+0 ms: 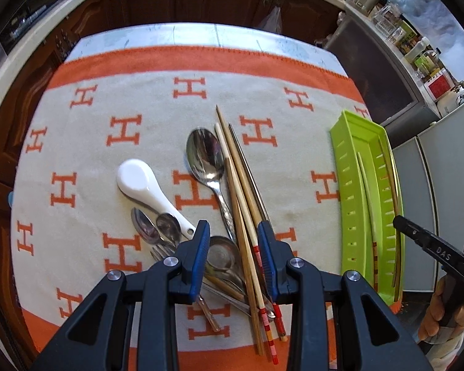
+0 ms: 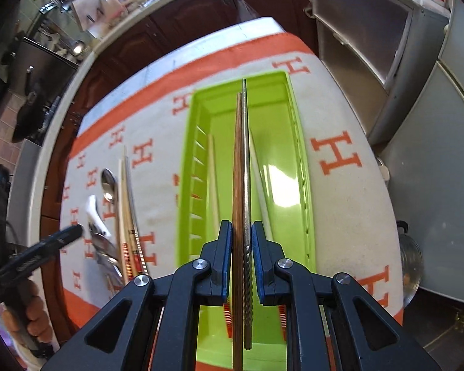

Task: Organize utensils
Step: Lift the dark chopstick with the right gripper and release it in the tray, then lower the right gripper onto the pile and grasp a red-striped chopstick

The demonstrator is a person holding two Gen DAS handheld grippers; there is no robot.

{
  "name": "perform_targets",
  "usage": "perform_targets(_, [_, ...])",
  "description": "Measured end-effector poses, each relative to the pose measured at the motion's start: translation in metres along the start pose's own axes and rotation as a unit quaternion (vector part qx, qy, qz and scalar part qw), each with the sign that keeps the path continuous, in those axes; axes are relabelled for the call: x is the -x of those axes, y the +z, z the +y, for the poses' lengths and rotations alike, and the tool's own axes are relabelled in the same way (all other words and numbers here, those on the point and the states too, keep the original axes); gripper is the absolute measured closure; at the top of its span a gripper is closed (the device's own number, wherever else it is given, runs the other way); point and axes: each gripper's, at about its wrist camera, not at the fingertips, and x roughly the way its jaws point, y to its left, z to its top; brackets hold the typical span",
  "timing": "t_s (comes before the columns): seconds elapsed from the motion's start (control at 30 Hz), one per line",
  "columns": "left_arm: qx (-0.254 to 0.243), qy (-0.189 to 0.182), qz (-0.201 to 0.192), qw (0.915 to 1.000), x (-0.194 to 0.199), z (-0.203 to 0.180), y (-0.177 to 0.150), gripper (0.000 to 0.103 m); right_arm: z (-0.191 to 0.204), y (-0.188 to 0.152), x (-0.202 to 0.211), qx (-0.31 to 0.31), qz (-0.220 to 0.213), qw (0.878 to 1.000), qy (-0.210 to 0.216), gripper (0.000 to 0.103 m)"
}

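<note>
Over the green tray point(image 2: 188, 185) my right gripper point(image 2: 242, 241) is shut on two chopsticks, a brown wooden one point(image 2: 238, 170) and a metal one point(image 2: 246, 154), held lengthwise along the tray. Pale chopsticks point(image 2: 212, 179) lie inside it. My left gripper point(image 1: 233, 247) hangs open above the utensil pile. Several chopsticks point(image 1: 238, 179) lie on the cloth below the gap between its fingers, apart from the pads. In the pile are a large metal spoon point(image 1: 204, 154), a white ceramic spoon point(image 1: 139, 179) and small metal spoons point(image 1: 145, 225). The tray point(image 1: 349, 167) stands right of the pile.
An orange and cream cloth point(image 1: 77, 142) with H marks covers the table. Dark wooden cabinets point(image 1: 157, 0) stand beyond its far edge, and a grey cabinet point(image 2: 371, 46) and a pale appliance point(image 2: 442, 154) to the right. A person's hand point(image 1: 442, 312) holds the right gripper's handle.
</note>
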Motion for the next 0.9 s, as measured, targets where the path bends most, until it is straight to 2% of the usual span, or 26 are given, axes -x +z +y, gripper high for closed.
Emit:
perform_targets(0.13, [-0.019, 0.005, -0.031, 0.9993, 0.015, 0.003, 0.001, 0.071, 0.002, -0.004, -0.024, 0.001, 0.009, 1.000, -0.025, 0.091])
perform_targets(0.2, [-0.017, 0.006, -0.037, 0.9991, 0.020, 0.008, -0.001, 0.058, 0.001, -0.004, -0.031, 0.001, 0.012, 0.999, -0.037, 0.090])
perform_targets(0.23, [-0.015, 0.006, -0.040, 0.9991, 0.020, 0.009, -0.001, 0.046, 0.001, -0.004, -0.034, -0.001, 0.015, 0.999, -0.042, 0.090])
perform_targets(0.27, [-0.011, 0.007, -0.042, 0.9990, 0.022, 0.012, -0.002, 0.035, -0.001, -0.004, -0.037, -0.004, 0.019, 0.999, -0.044, 0.087])
perform_targets(0.33, [-0.007, 0.015, -0.040, 0.9990, 0.024, 0.017, -0.004, 0.022, -0.005, -0.005, -0.042, -0.014, 0.028, 0.999, -0.042, 0.079])
perform_targets(0.37, [-0.004, 0.020, -0.035, 0.9992, 0.023, 0.019, -0.005, 0.021, -0.008, -0.007, -0.043, -0.021, 0.029, 0.999, -0.040, 0.074])
perform_targets(0.47, [0.003, 0.024, -0.016, 0.9996, 0.017, 0.025, -0.009, 0.021, -0.008, -0.010, -0.039, -0.021, 0.019, 0.999, -0.039, 0.070])
perform_targets(0.63, [-0.002, 0.031, 0.006, 0.9995, 0.009, 0.025, -0.023, 0.021, 0.004, -0.018, -0.021, -0.016, 0.001, 1.000, -0.024, 0.068])
perform_targets(0.8, [-0.013, 0.025, 0.018, 0.9995, 0.004, 0.021, -0.037, 0.021, 0.033, -0.026, -0.004, 0.015, -0.012, 1.000, 0.007, 0.067])
perform_targets(0.9, [-0.012, 0.028, 0.016, 0.9994, 0.005, 0.023, -0.045, 0.021, 0.060, -0.031, 0.004, 0.045, -0.020, 0.999, 0.002, 0.059])
